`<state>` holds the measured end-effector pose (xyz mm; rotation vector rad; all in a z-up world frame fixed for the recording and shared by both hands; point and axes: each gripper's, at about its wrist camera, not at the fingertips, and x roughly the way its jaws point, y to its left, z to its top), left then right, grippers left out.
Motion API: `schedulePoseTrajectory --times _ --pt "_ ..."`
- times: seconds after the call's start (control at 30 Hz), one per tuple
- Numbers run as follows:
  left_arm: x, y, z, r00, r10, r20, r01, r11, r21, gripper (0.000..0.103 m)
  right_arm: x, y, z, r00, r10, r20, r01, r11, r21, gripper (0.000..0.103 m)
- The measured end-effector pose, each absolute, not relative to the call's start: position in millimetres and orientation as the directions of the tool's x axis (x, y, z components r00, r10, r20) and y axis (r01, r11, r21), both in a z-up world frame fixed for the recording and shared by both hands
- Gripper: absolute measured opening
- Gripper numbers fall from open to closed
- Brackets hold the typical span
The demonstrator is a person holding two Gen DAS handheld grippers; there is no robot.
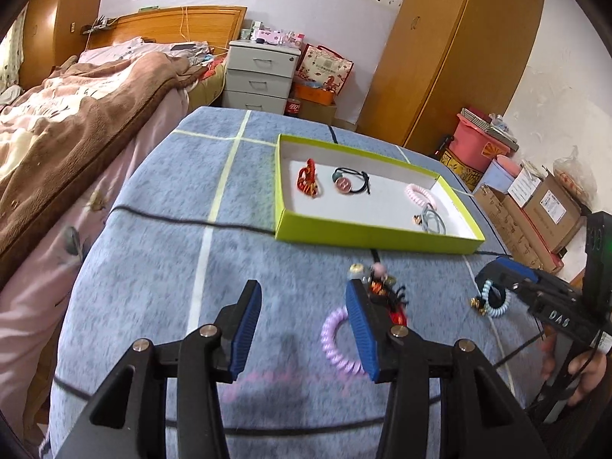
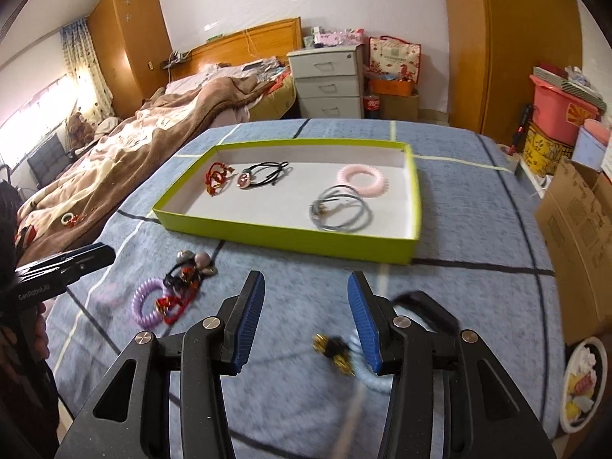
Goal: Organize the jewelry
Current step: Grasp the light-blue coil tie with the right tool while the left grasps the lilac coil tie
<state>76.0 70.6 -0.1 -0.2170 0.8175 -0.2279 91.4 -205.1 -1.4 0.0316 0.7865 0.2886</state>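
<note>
My table [image 2: 478, 199], under its blue checked cloth, fills the middle of both views, and the green tray [image 2: 290, 239] sits across the upper middle of it with four pieces already inside: a red cord bracelet [image 2: 216, 178] at its left end, a black hair tie [image 2: 264, 174] just beside that, a pink coil band [image 2: 363, 179] toward the right, and a grey hair tie [image 2: 340, 210] touching the pink one's lower edge. What remains lies on the cloth below the tray. A tangled heap of loose pieces [image 2: 183, 279] with a purple coil band [image 2: 147, 302] sits at lower left of my right view. My left claw [image 1: 302, 329] hangs over that heap, spread wide and holding nothing, its right finger crossing the purple coil. My right claw [image 2: 306, 321] is also spread and empty, and the pale blue coil band [image 2: 367, 376] with gold charms lies blurred at the lower middle, partly under my right finger rather than between the two. I judge that band to be my step in hand. To do it well I should shift right until the coil sits squarely between the pads, lower until I nearly touch the cloth, and close on the coil itself, not the dangling charms, without pinching fabric. Then lift clear of the tray wall and set it down in the bare patch at the tray's middle.
</note>
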Motion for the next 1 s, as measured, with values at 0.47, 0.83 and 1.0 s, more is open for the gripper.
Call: schedulePoseTrajectory --times 0.47,0.83,1.0 --pt "61 58 -25 0.611 -0.308 -0.729 0.142 0.949 -0.282 0.05 71 -271 -20 0.666 0.147 -0.732 -0.092 0.989 0.115 0.047" --pt "65 46 -31 0.587 -0.284 -0.758 0.146 0.958 -0.246 0.05 76 -256 -25 0.665 0.134 -0.735 -0.159 0.987 0.037 0.047" --pt "65 37 -32 0.583 -0.273 -0.766 0.182 0.962 -0.204 0.058 76 -251 -27 0.668 0.124 -0.734 -0.175 0.985 0.007 0.047"
